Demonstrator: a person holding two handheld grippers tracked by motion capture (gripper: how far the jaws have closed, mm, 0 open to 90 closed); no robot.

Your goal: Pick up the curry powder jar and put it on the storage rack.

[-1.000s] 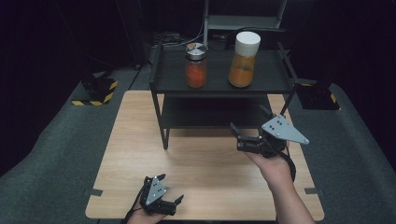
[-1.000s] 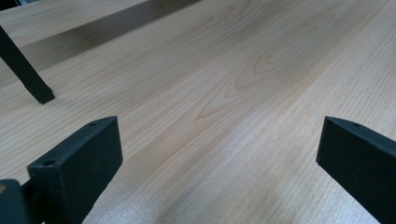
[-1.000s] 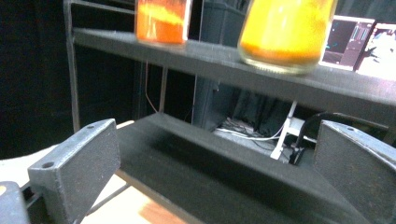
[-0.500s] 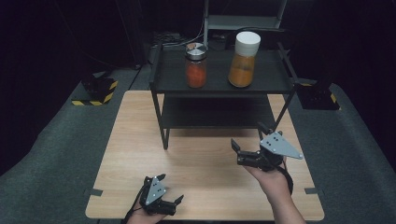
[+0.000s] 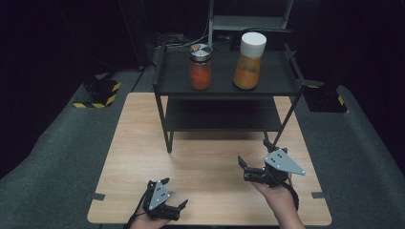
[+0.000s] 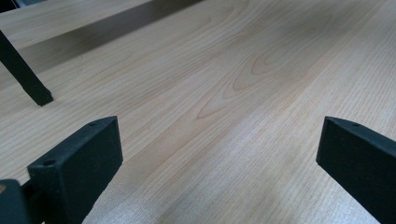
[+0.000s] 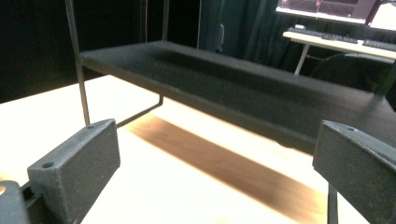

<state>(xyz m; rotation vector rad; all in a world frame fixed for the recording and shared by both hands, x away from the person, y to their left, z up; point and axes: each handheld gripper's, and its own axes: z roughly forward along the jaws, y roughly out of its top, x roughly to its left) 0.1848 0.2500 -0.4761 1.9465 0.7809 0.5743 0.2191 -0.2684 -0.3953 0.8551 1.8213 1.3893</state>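
On the black rack's top shelf (image 5: 219, 83) stand a jar (image 5: 200, 67) of red-orange contents with a metal lid and a taller bottle (image 5: 250, 60) of orange contents with a white cap. My left gripper (image 5: 173, 195) rests low at the table's front edge, open, with bare wood between its jaws (image 6: 219, 140). My right gripper (image 5: 243, 164) is held over the table's front right, open and pointing left, nothing in it. In the right gripper view its fingers (image 7: 74, 172) frame the rack's lower shelf (image 7: 243, 98).
The wooden table (image 5: 143, 143) carries the two-tier black rack at its far half, with thin legs (image 5: 168, 138) at the corners. One rack foot (image 6: 28, 79) appears in the left gripper view. Grey padding surrounds the table, with yellow-black striped blocks (image 5: 98, 93) at the far left.
My right gripper has dropped lower and come back toward the table's front edge. The left gripper has stayed put.
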